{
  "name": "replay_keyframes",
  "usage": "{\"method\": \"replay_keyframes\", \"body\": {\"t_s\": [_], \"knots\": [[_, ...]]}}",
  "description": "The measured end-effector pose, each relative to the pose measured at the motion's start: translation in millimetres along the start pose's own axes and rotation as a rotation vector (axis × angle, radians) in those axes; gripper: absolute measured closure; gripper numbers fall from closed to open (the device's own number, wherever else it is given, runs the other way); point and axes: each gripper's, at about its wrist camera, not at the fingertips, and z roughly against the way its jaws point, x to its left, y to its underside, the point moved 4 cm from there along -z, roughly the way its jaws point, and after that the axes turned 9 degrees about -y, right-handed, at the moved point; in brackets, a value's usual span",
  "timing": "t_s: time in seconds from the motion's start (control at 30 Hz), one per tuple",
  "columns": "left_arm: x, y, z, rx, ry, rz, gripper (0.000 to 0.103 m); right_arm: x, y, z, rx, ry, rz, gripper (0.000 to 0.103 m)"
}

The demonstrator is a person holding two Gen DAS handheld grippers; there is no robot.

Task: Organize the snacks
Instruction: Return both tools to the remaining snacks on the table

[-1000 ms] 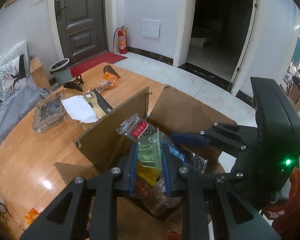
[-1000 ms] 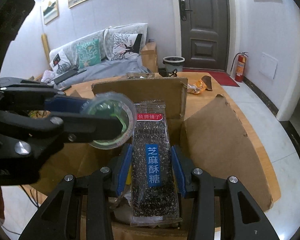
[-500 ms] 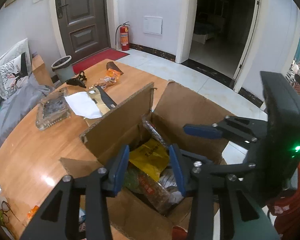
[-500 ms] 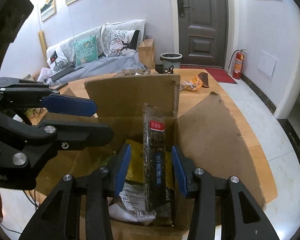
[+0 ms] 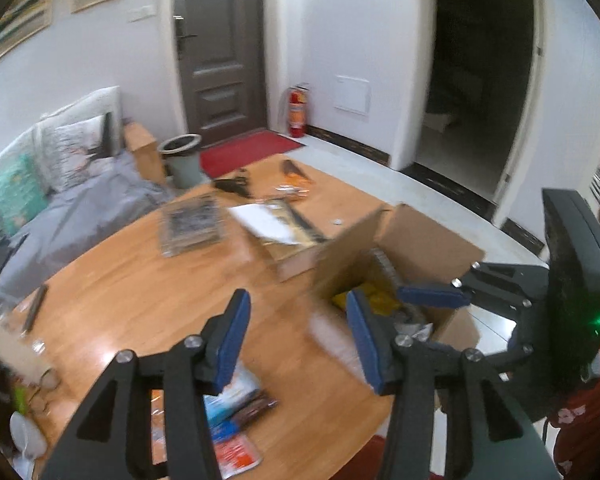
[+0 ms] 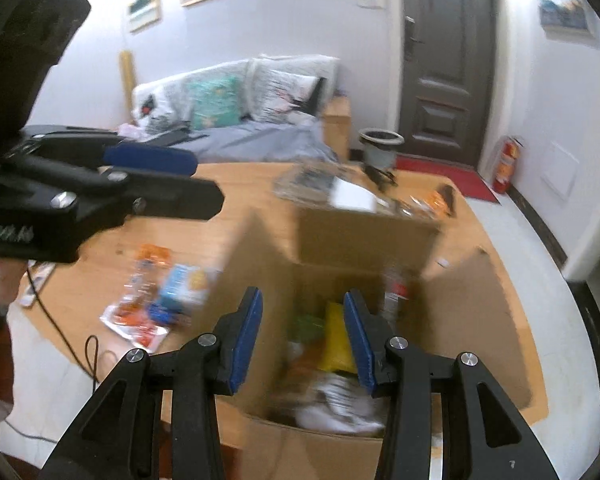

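An open cardboard box [image 6: 364, 236] stands on the wooden table and holds snack packs, among them a yellow bag [image 6: 337, 340] and a dark sesame bar [image 6: 394, 292]. The box also shows in the left wrist view [image 5: 428, 236]. My right gripper [image 6: 303, 340] is open and empty above the box. My left gripper [image 5: 296, 340] is open and empty, left of the box over bare table. Loose snack packs [image 6: 156, 300] lie on the table left of the box; they also show in the left wrist view [image 5: 232, 424] below my left gripper.
A clear glass tray [image 5: 190, 224], a white paper [image 5: 260, 220] and small wrappers [image 5: 292, 190] lie at the table's far side. A sofa with cushions [image 6: 236, 96] and a bin [image 6: 380, 146] stand behind. A black cable [image 6: 92, 352] hangs off the table edge.
Both grippers dropped their snacks into the box, opened wide and pulled back. The left gripper swung left away from the box. The right gripper rose above it.
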Motion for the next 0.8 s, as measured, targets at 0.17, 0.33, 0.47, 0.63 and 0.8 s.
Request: {"method": "replay_keyframes", "body": {"t_s": [0.17,0.33,0.47,0.63,0.8], "knots": [[60.4,36.0,21.2,0.002,-0.096,0.064,0.050,67.8,-11.3,-19.6,0.015,-0.113,0.089,0.065],[110.7,86.9,13.4,0.046,-0.166,0.141,0.046,114.9,-7.1,-56.0,0.072,-0.201,0.120,0.065],[140.0,131.3,-7.6,0.095,-0.194,0.215,0.040,132.8,5.3,-97.5,0.128,-0.229,0.094,0.056],[159.6,182.8,-56.3,0.192,-0.170,0.316,0.039,130.0,26.3,-150.7,0.192,-0.235,0.021,0.047],[162.4,212.2,-100.8,0.268,-0.128,0.380,0.039,114.3,27.8,-183.7,0.186,-0.210,0.033,0.047]]}}
